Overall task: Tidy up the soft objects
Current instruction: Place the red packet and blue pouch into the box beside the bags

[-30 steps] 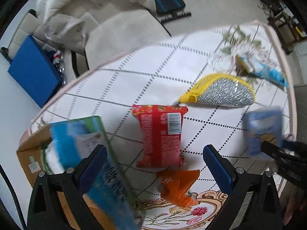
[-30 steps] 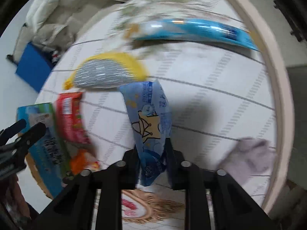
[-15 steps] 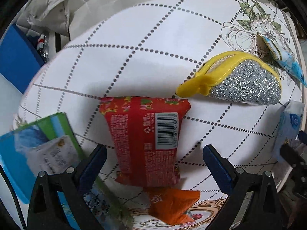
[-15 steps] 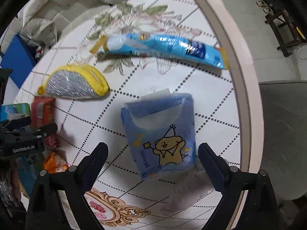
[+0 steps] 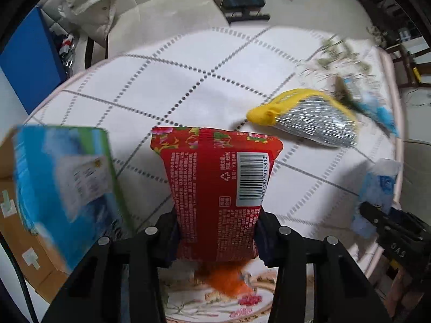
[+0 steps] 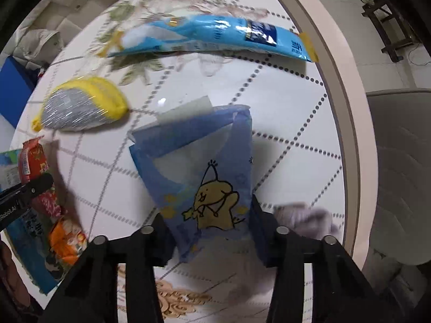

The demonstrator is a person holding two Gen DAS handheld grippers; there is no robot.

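My left gripper (image 5: 216, 231) is shut on a red tissue pack (image 5: 218, 188) with a barcode and holds it above the table. My right gripper (image 6: 211, 231) is shut on a blue tissue pack (image 6: 204, 177) printed with a yellow cartoon dog. A yellow and silver glitter pouch (image 5: 309, 119) lies on the table and also shows in the right wrist view (image 6: 80, 107). A long light-blue packet (image 6: 212, 37) lies at the far side. An orange packet (image 5: 229, 280) lies under the red pack; it also shows in the right wrist view (image 6: 66, 242).
A blue-green tissue box (image 5: 64, 185) rests on a cardboard box (image 5: 16, 242) at the left. A grey cloth (image 6: 307, 218) lies near the table's pink rim (image 6: 347, 113). A beige sofa (image 5: 150, 10) and a blue bin (image 5: 24, 62) stand beyond the table.
Both grippers were open half a second ago. Now the left has shut on the red pack and raised it; the right has shut on the blue pack.
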